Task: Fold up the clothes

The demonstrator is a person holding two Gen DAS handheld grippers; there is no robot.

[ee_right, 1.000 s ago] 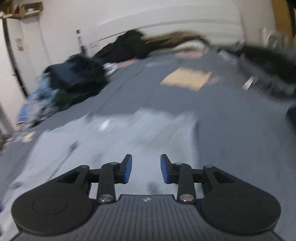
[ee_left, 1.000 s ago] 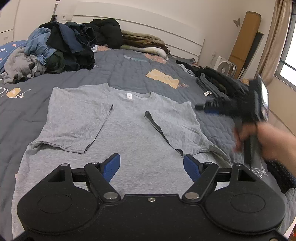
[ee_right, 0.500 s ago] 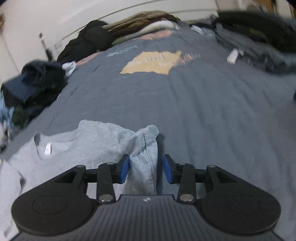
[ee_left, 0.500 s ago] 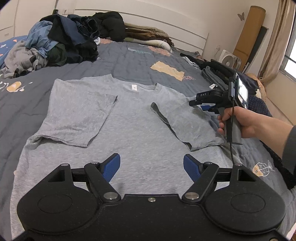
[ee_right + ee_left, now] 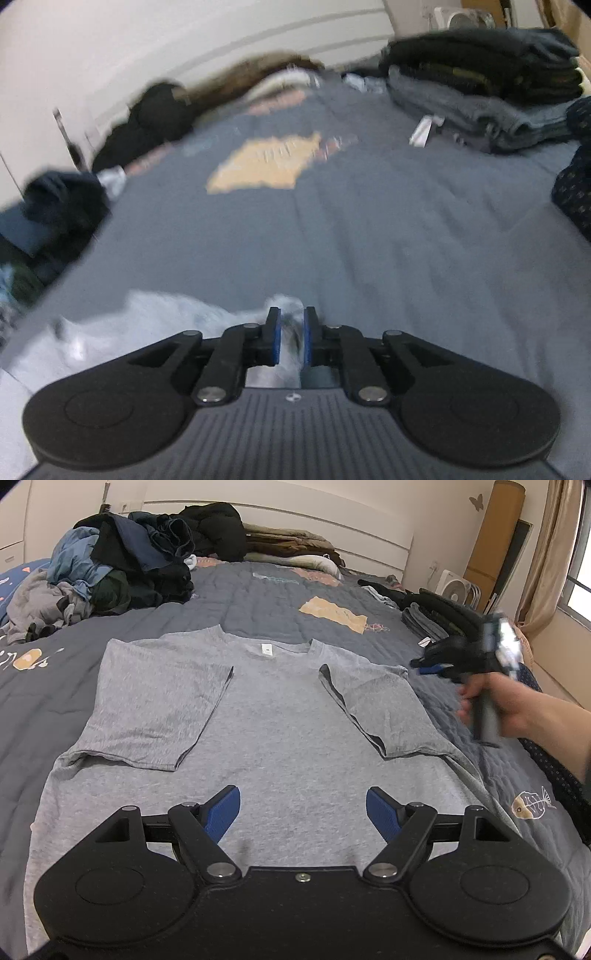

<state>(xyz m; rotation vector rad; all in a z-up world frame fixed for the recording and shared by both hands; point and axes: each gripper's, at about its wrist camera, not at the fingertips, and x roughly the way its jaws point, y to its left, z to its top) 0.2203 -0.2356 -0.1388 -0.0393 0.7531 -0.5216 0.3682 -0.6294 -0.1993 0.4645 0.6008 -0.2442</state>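
grey T-shirt (image 5: 280, 731): soft, light, limp; grab shoulder edge | right gripper (image 5: 291, 339) closing around shoulder fabric | left gripper (image 5: 303, 812) apart, empty, bed's near edge

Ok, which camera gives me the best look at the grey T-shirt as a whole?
The left wrist view: the grey T-shirt lies flat on the bed, both sleeves folded in, collar label visible. The right wrist view shows only a blurred bunch of its shoulder fabric between the closing jaws of the right gripper.
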